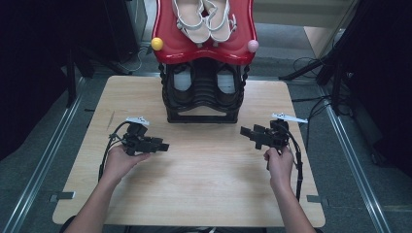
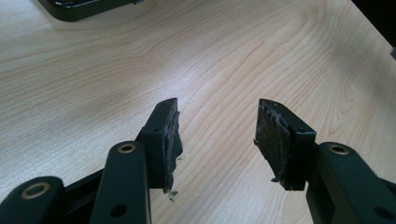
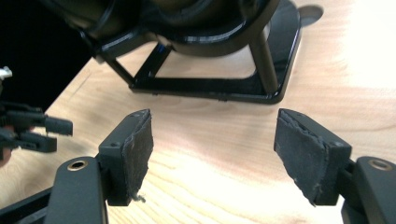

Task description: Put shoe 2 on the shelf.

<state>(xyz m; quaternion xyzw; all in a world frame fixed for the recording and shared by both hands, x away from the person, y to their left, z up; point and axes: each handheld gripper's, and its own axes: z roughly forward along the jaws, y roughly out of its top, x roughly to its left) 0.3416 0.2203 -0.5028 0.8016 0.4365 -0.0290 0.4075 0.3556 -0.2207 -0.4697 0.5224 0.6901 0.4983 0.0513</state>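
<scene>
A shoe rack (image 1: pixel 203 104) stands at the far middle of the wooden worktop (image 1: pixel 209 179). Its top shelf is red (image 1: pixel 170 46) and carries a pair of white sandals (image 1: pixel 204 19), lying side by side; a yellow ball (image 1: pixel 157 43) and a pink ball (image 1: pixel 252 46) sit at its front corners. On the black lower tier, a pair of dark shoes (image 1: pixel 204 85) is tucked in under the red shelf.

The left gripper (image 1: pixel 163 145) is held just above the worktop, in front of the rack and to its left, pointing toward the middle. In the left gripper view, its jaws stand apart with bare wood between them, holding nothing.

The right gripper (image 1: pixel 244 131) is opposite it, in front of the rack and to its right, pointing inward. In the right gripper view, its jaws are spread wide and empty, and the black base (image 3: pixel 210 88) of the rack lies just beyond them.

The two grippers are well apart, neither touching the rack.
</scene>
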